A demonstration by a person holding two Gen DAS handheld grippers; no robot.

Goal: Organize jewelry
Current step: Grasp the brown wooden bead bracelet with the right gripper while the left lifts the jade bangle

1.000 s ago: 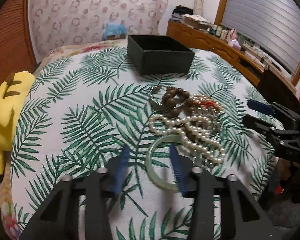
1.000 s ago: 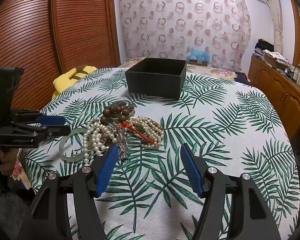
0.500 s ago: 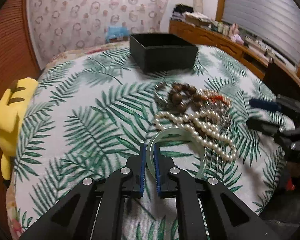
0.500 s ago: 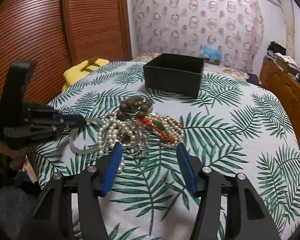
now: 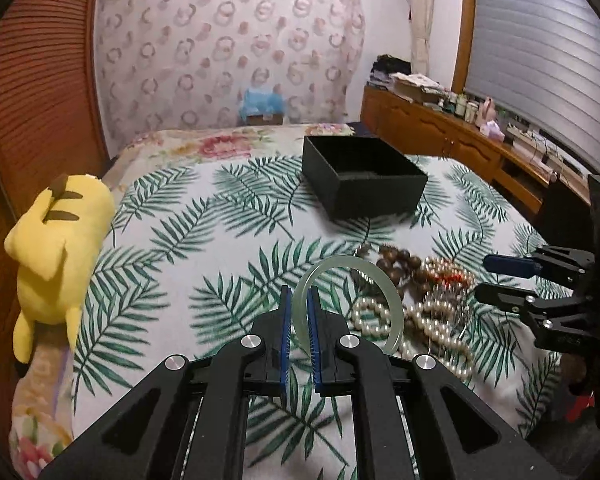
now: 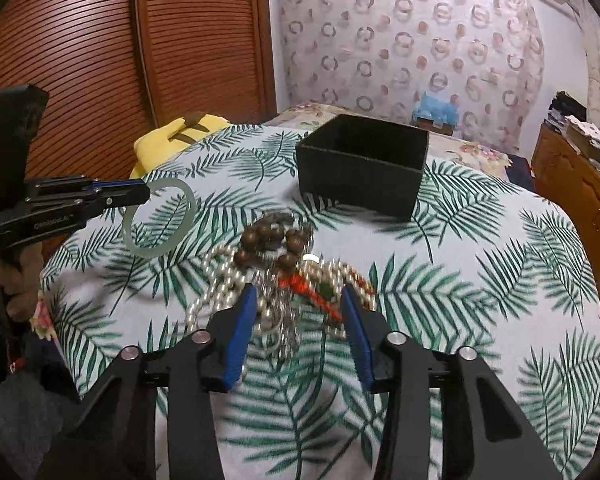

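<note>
My left gripper (image 5: 298,298) is shut on a pale green jade bangle (image 5: 384,292) and holds it lifted above the leaf-print cloth; the bangle also shows in the right wrist view (image 6: 188,216), hanging from the left gripper (image 6: 142,194). A pile of pearl strands (image 5: 432,328), brown wooden beads (image 5: 396,264) and a red-threaded bracelet lies on the table. My right gripper (image 6: 298,300) is open, its fingers either side of the near end of the pile (image 6: 284,276). An open black box (image 5: 364,178) stands at the far side, and shows in the right wrist view too (image 6: 360,164).
A yellow plush toy (image 5: 56,248) lies at the table's left edge. The right gripper (image 5: 500,280) shows at the right of the left wrist view. A wooden sideboard (image 5: 460,148) with clutter runs along the right wall. Slatted wooden doors (image 6: 100,40) stand to the left.
My left gripper shut on the bangle and lifted it off the cloth, away from the pile. My right gripper moved forward over the jewelry pile, still open.
</note>
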